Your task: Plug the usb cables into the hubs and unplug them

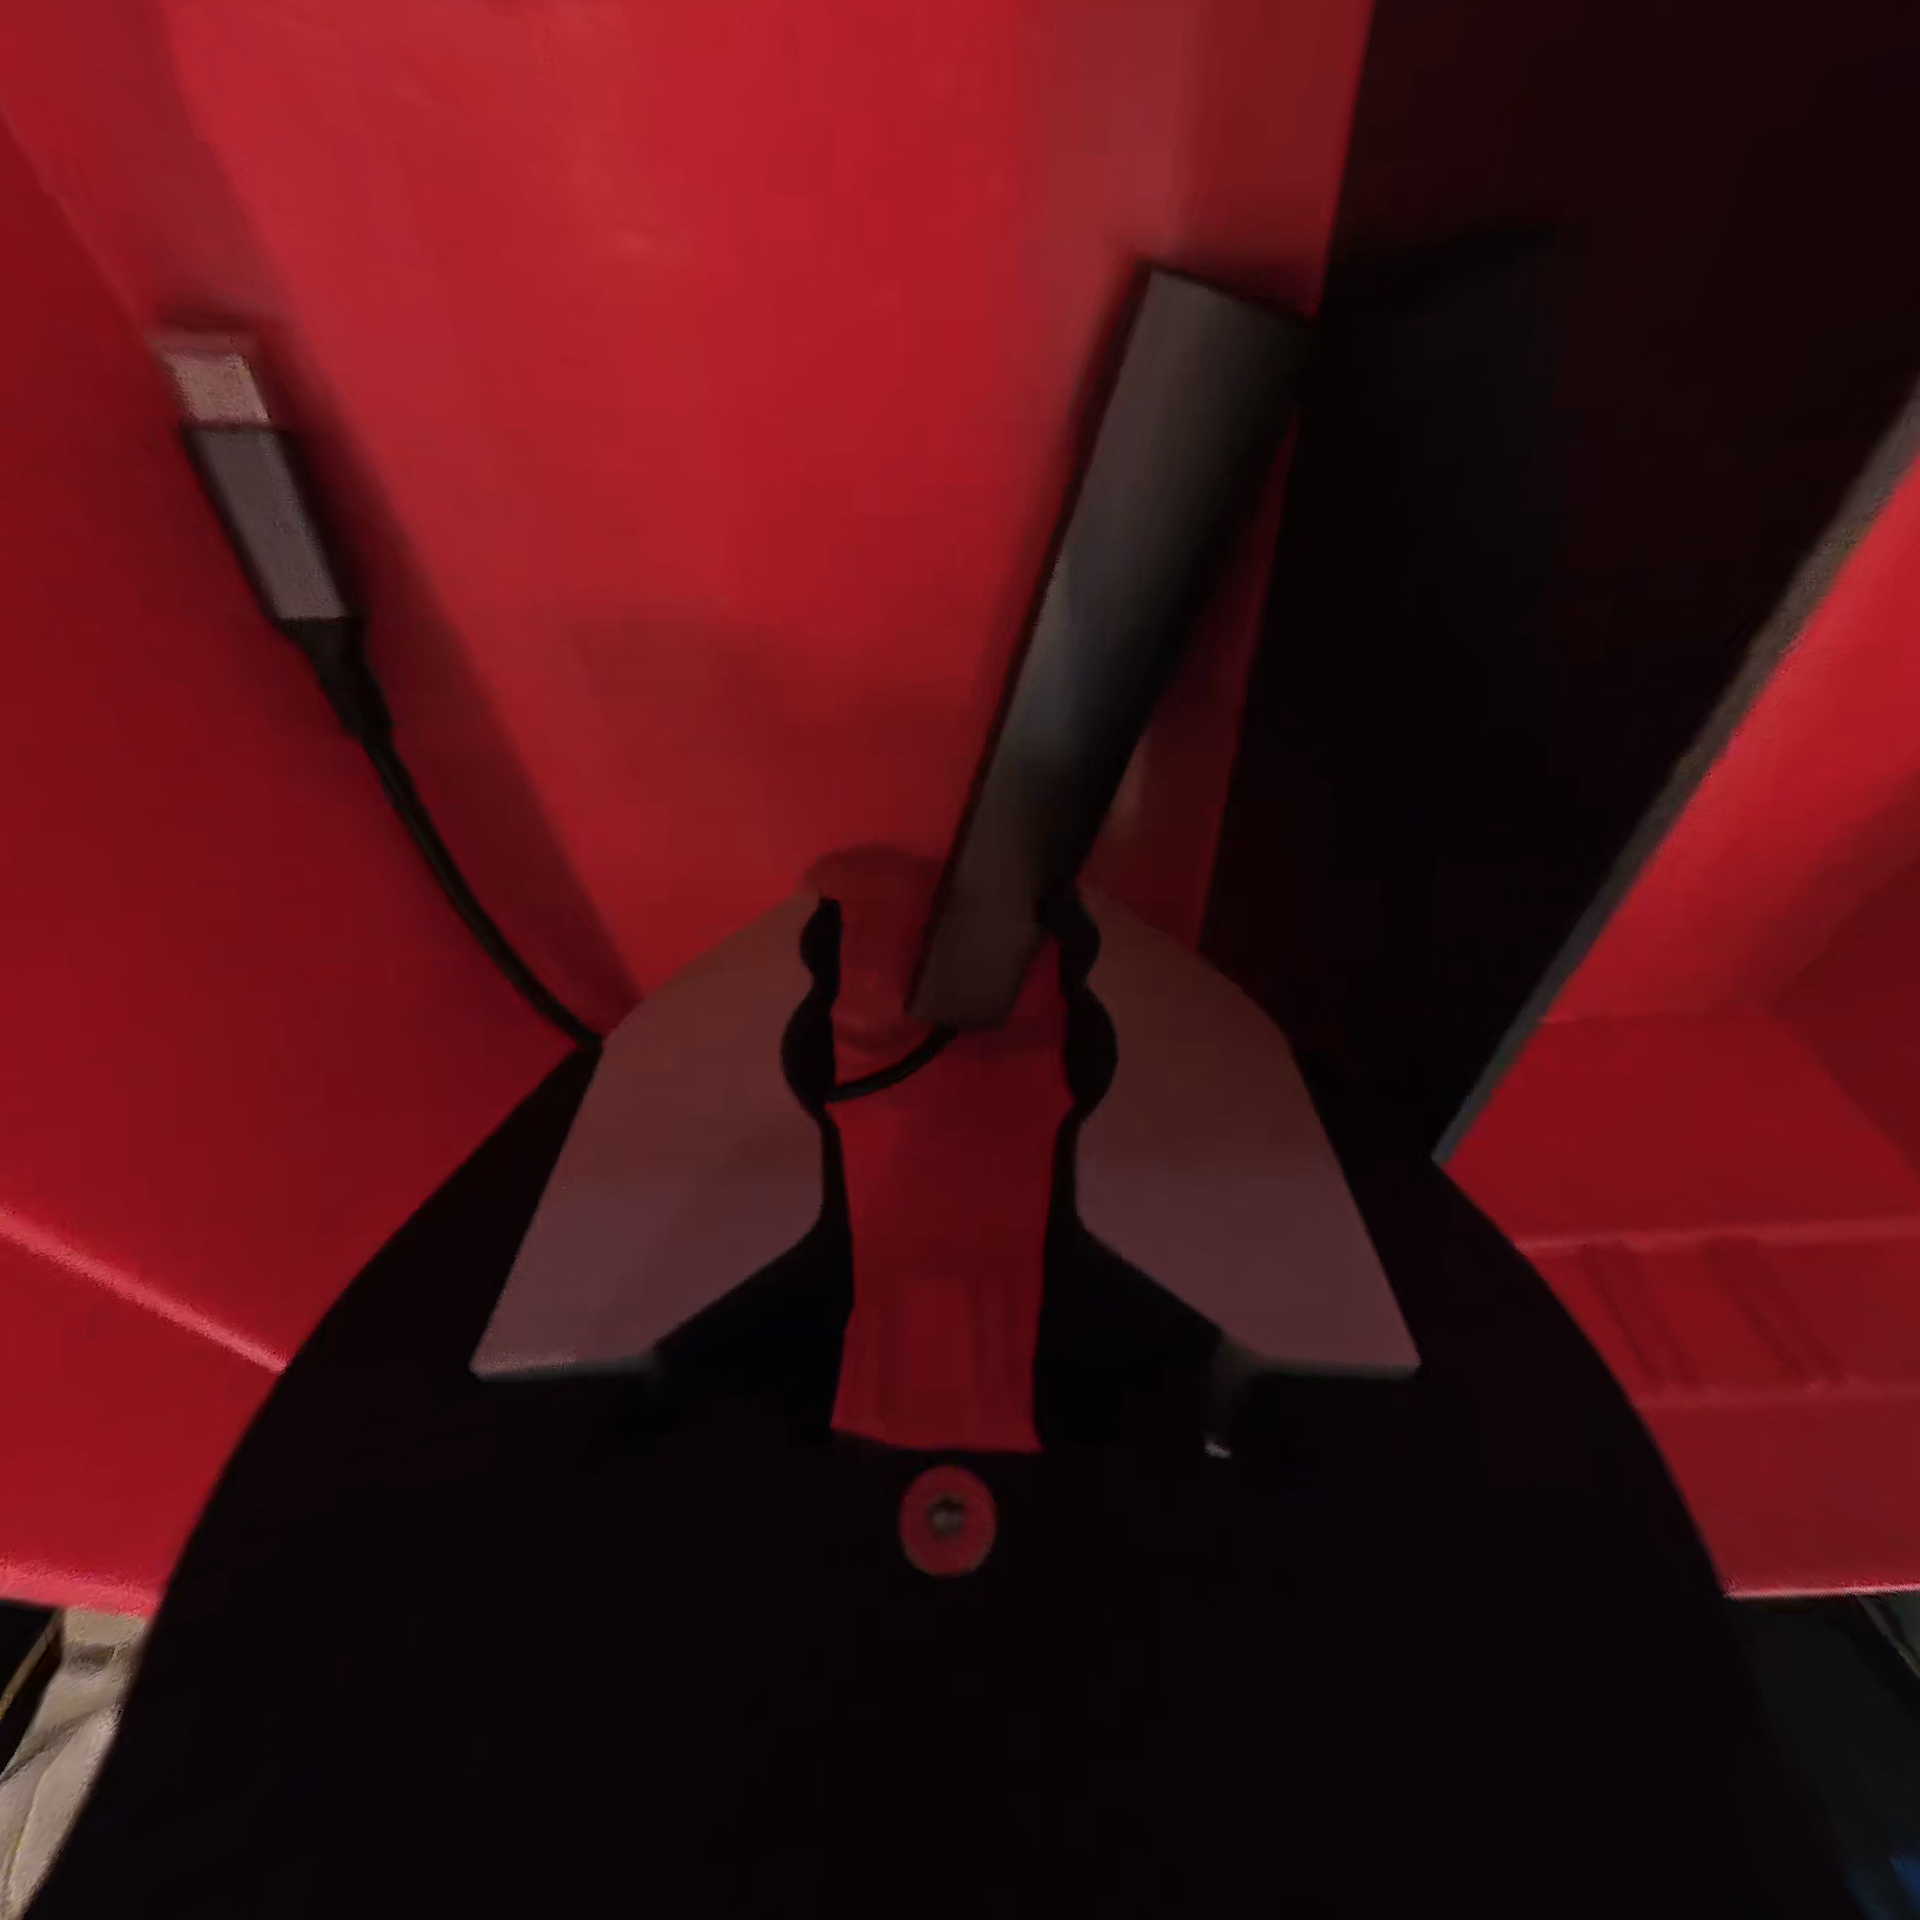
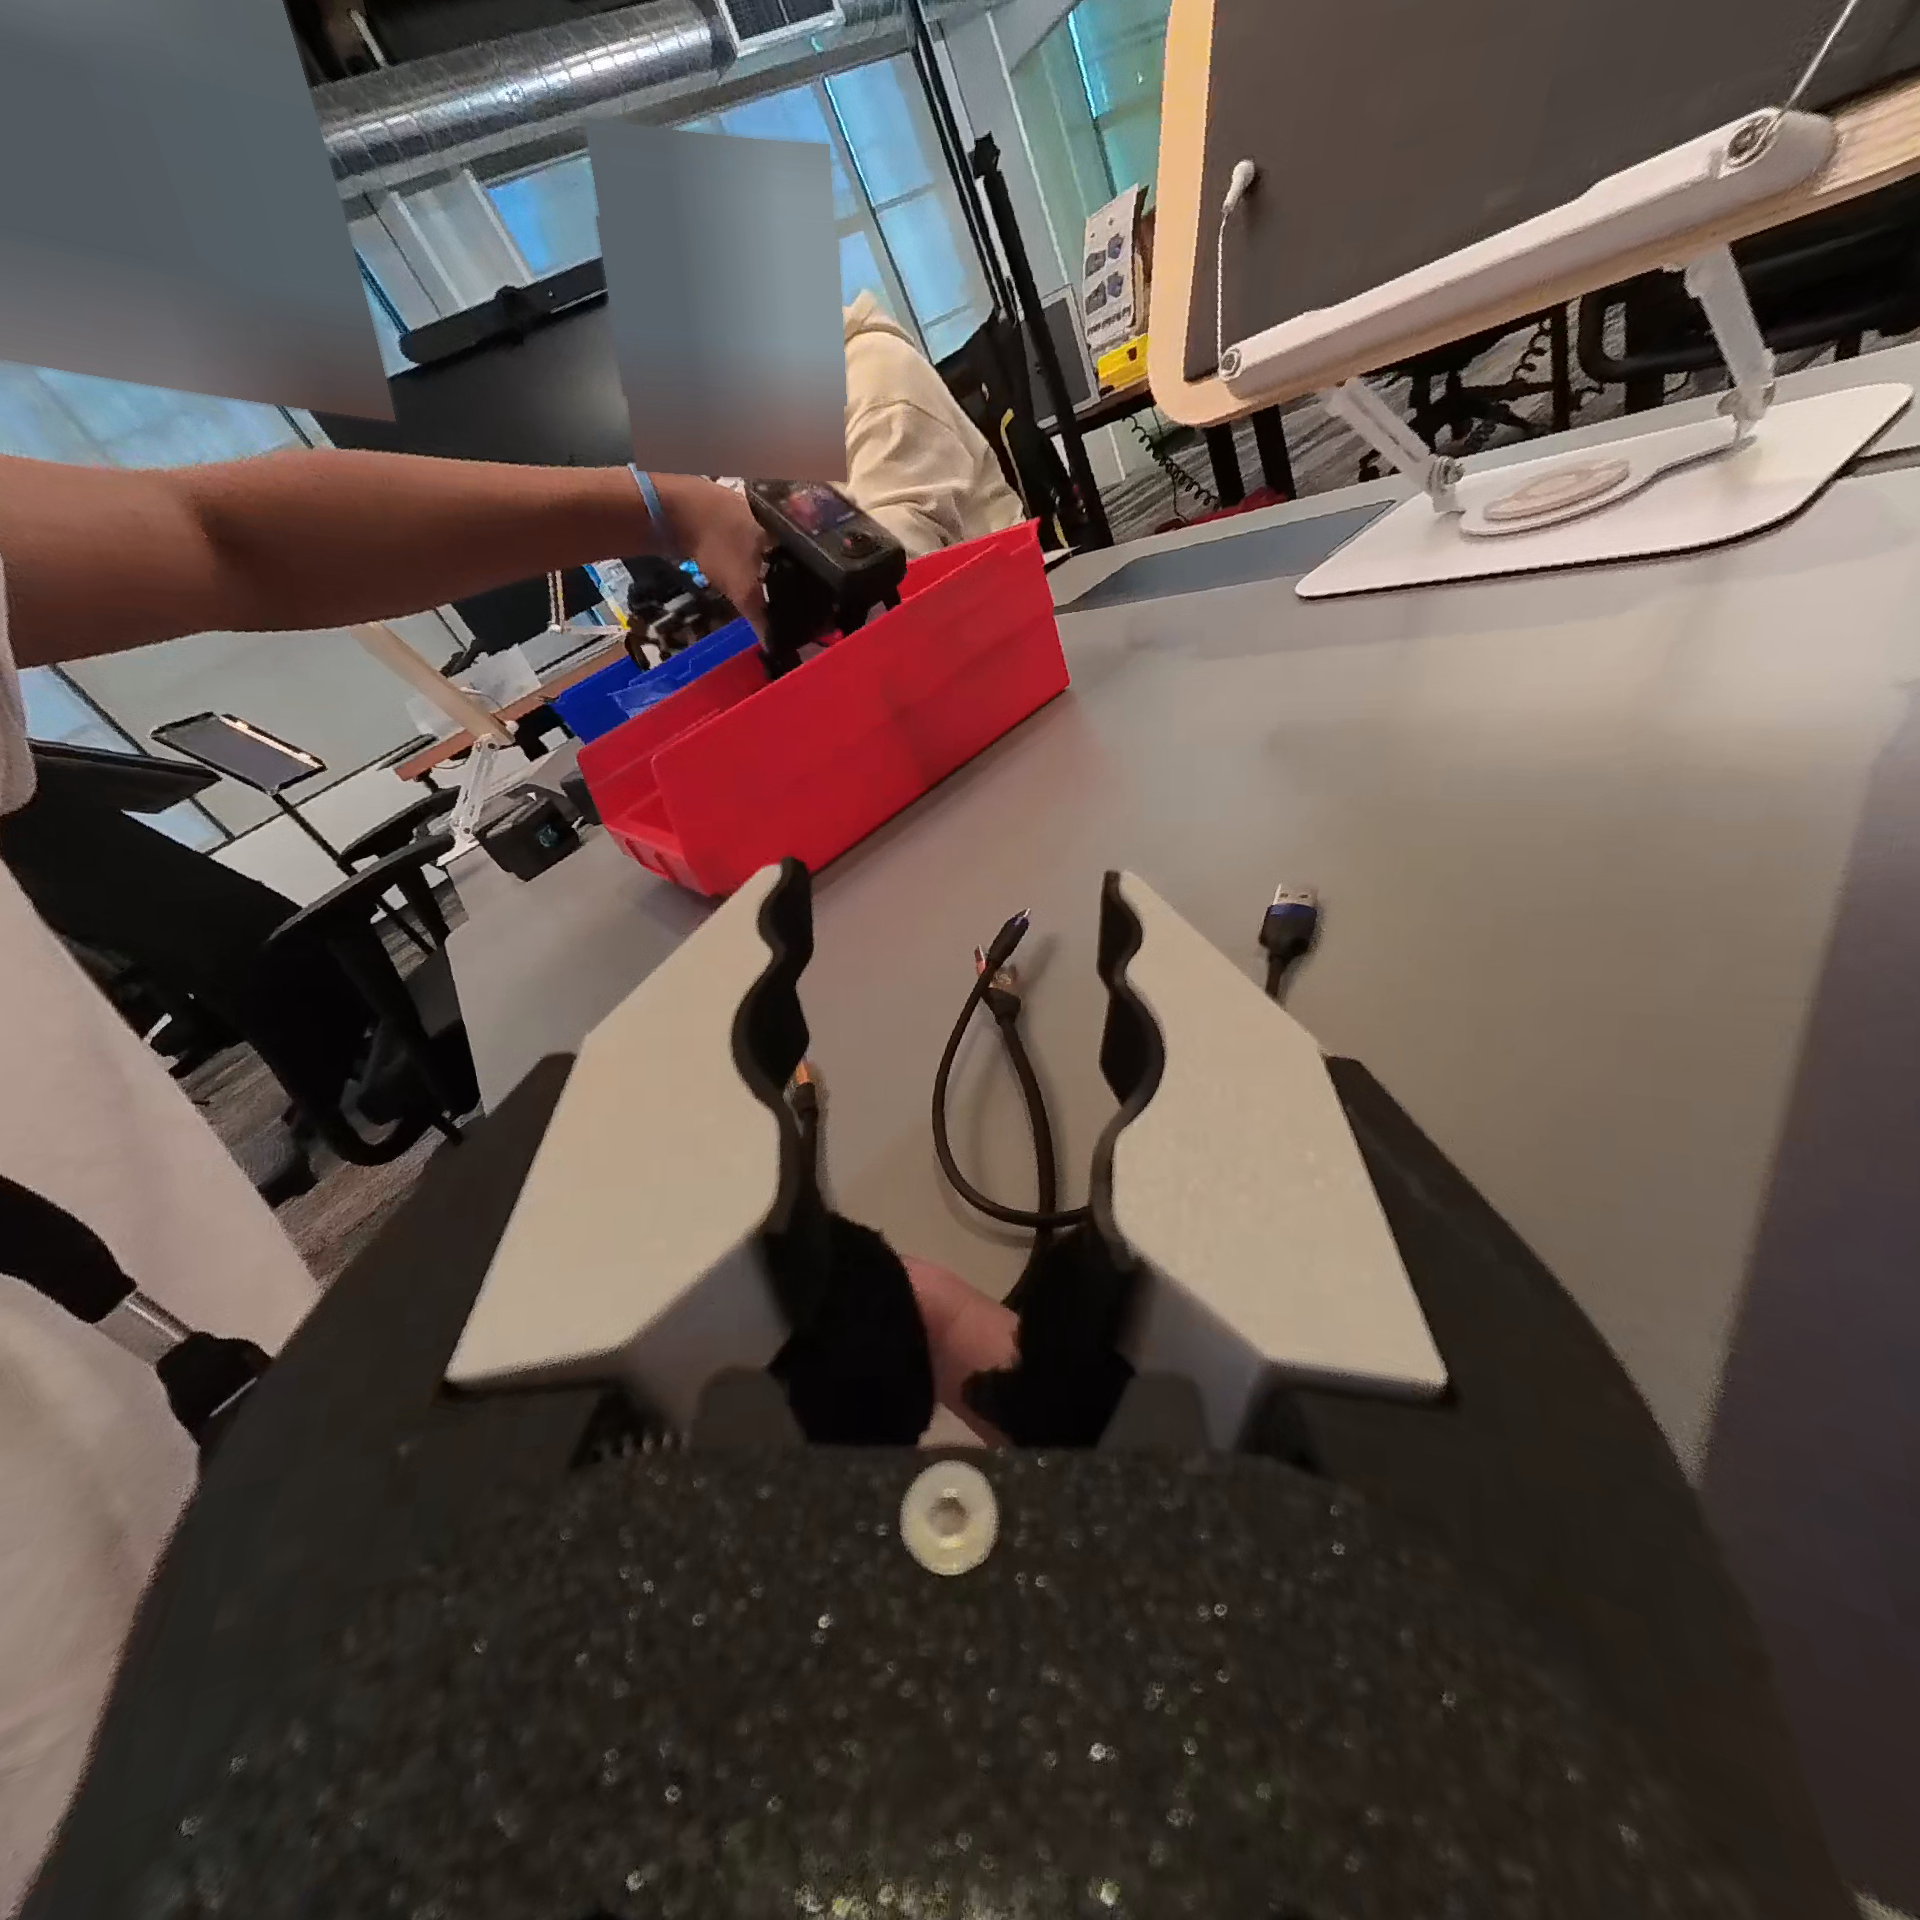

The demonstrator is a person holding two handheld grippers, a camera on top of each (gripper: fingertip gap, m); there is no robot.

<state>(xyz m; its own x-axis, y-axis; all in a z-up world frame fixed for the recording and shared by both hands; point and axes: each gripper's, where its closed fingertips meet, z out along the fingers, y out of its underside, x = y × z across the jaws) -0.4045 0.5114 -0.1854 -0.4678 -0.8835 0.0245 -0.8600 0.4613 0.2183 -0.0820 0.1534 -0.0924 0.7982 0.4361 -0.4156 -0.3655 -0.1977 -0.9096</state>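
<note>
Inside red bin (image 1: 727, 416): seemingly flat dark bar (image 1: 1101, 644).

The left wrist view looks forward along its jaws from down inside the red bin (image 1: 727, 416), very close, so red walls fill nearly everything ahead and to both sides of the jaws. The right wrist view sits just above the grey table (image 2: 1455, 831), facing across it past its own jaws. Beyond and left of those jaws it shows the same red bin (image 2: 852, 727), with the left gripper (image 2: 821, 592) reaching into it.
</note>
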